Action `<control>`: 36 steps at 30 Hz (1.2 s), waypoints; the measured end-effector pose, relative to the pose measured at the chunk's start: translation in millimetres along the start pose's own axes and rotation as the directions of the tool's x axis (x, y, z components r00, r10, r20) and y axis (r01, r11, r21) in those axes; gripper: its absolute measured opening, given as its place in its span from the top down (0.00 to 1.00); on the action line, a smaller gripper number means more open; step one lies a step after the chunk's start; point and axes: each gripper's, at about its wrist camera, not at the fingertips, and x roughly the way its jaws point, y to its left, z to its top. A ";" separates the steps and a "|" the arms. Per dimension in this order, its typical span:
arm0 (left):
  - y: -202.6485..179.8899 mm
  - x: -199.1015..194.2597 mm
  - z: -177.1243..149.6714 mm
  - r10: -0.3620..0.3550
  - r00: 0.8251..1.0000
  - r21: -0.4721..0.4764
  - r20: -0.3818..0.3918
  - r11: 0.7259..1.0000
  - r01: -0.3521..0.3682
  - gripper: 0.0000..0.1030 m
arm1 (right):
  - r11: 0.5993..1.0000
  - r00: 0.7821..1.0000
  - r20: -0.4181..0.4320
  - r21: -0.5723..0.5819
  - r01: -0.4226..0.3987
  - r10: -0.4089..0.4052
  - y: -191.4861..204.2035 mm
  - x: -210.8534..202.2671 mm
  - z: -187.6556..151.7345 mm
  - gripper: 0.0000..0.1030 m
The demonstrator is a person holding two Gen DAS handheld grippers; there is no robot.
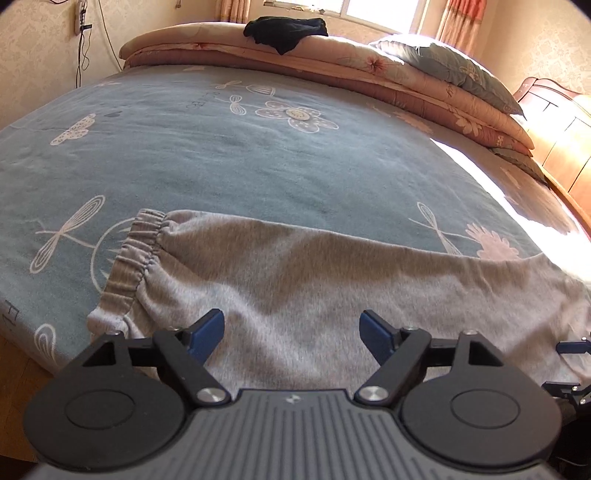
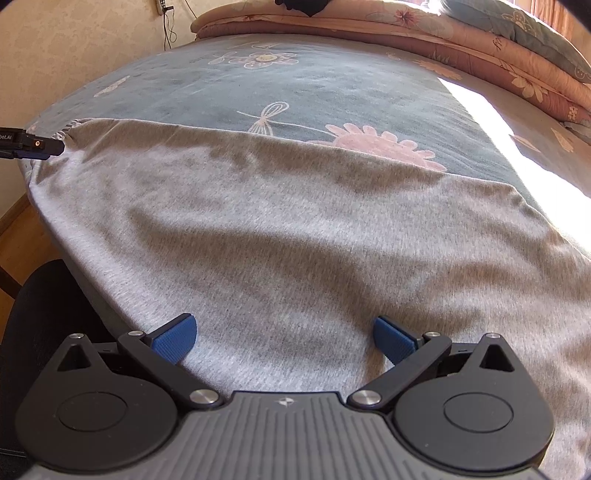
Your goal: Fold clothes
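A grey knit garment (image 1: 295,280) with an elastic gathered band (image 1: 133,258) at its left end lies flat near the front edge of the bed. My left gripper (image 1: 291,334) hovers over its near part, blue pads wide apart, nothing between them. In the right wrist view the same grey garment (image 2: 295,236) spreads across the bed and drapes over the near edge. My right gripper (image 2: 284,338) is open over it, pads apart and holding nothing. The left gripper's tip (image 2: 37,146) shows at the far left, by the garment's band end.
The bed has a blue-grey sheet (image 1: 221,155) with flower and dragonfly patterns. Folded pink quilts (image 1: 406,81) and a pillow are stacked along the far side, with a black garment (image 1: 286,31) on top. A wooden headboard (image 1: 561,136) stands at right. Wood floor (image 2: 22,243) lies at left.
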 end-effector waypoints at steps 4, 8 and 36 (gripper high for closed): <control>21.8 24.3 -2.5 0.038 0.996 -0.124 -0.075 0.991 -0.047 0.23 | 1.000 1.000 -0.004 -0.001 -0.003 0.003 -0.9 -0.4 0.3 0.00; 30.6 4.2 -21.9 0.054 0.996 -0.131 -0.064 0.989 -0.062 0.24 | 1.000 1.000 -0.005 0.000 -0.011 0.011 -2.7 -0.7 0.3 0.00; 42.0 37.1 26.1 0.096 0.995 -0.198 0.012 0.976 -0.092 0.30 | 0.991 0.995 0.054 0.107 -0.086 0.080 -32.7 4.3 31.0 0.00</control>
